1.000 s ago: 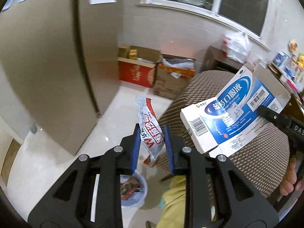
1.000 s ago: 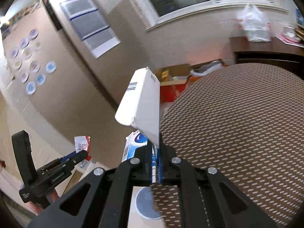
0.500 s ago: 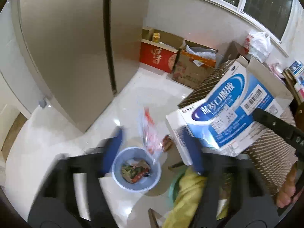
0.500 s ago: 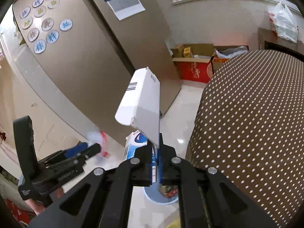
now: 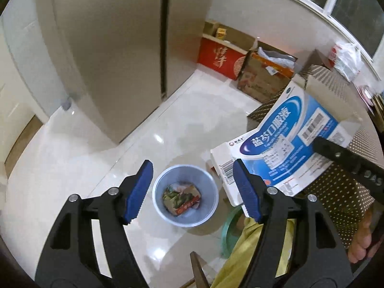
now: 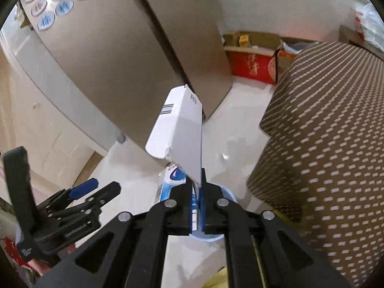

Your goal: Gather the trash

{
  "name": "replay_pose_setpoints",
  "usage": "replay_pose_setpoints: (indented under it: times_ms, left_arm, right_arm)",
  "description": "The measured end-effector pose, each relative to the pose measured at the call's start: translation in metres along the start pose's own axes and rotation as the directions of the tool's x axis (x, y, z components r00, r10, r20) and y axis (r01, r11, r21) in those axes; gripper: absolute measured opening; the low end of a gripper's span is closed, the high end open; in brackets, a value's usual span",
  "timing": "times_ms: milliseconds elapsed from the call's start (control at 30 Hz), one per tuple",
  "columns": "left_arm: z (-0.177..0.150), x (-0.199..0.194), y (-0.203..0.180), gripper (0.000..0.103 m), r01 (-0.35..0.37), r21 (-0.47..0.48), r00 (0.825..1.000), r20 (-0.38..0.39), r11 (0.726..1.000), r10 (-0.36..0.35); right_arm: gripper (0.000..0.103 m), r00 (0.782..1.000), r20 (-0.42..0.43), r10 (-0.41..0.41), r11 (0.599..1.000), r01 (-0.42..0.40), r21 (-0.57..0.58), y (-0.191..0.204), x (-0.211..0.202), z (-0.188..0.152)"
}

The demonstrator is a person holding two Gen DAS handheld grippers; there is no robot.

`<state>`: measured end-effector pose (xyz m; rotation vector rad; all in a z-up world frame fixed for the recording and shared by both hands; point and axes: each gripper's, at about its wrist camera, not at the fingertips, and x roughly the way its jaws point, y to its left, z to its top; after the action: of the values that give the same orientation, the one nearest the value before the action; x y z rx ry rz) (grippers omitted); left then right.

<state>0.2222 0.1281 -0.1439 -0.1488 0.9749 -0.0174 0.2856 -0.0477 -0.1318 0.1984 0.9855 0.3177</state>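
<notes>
My left gripper (image 5: 192, 190) is open and empty, held above a pale blue trash bin (image 5: 211, 187) on the floor. The bin holds wrappers (image 5: 181, 198), one red and white. My right gripper (image 6: 197, 205) is shut on a blue and white carton (image 6: 180, 129), gripping it by a flap. The carton (image 5: 288, 141) hangs to the right of the bin in the left wrist view, beside my left gripper's right finger. The bin's rim (image 6: 229, 198) shows below the carton in the right wrist view. My left gripper also shows there at the lower left (image 6: 96, 188).
A table with a brown dotted cloth (image 6: 324, 132) stands to the right. A tall beige fridge (image 5: 108, 48) stands behind the bin. Cardboard boxes (image 5: 240, 57) line the far wall. A yellow cloth (image 5: 242, 252) and a green basin (image 5: 228, 225) lie beside the bin.
My left gripper opened and let go of the red and white wrapper, which fell into the bin. Both grippers tilted down towards the floor. The right gripper still holds the carton.
</notes>
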Motion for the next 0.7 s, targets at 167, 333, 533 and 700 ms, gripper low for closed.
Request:
replay_pose_setpoints:
  times_ms: [167,333,533,700]
  left_arm:
    - [-0.015,-0.001,0.02,0.068,-0.032,-0.046,0.999,-0.01,0.998,0.031]
    - [-0.027,0.004,0.027,0.068,-0.04,-0.065,0.999,-0.029,0.997,0.039]
    - [-0.037,0.006,0.017,0.068,-0.03,-0.056,0.999,-0.032,0.998,0.028]
    - [-0.04,-0.006,0.003,0.068,-0.017,-0.045,1.0,-0.001,0.999,0.017]
  right_arm:
    - [0.069,0.994,-0.103,-0.023,0.996,0.014,-0.084,0.021,0.048,-0.01]
    - [0.069,0.988,-0.15,-0.044,0.995,0.03,-0.096,0.024,0.061,-0.027]
    - [0.069,0.993,-0.104,-0.047,0.993,0.034,-0.117,0.023,0.035,-0.037]
    - [0.069,0.997,-0.049,-0.058,0.991,0.051,-0.126,0.018,0.007,-0.034]
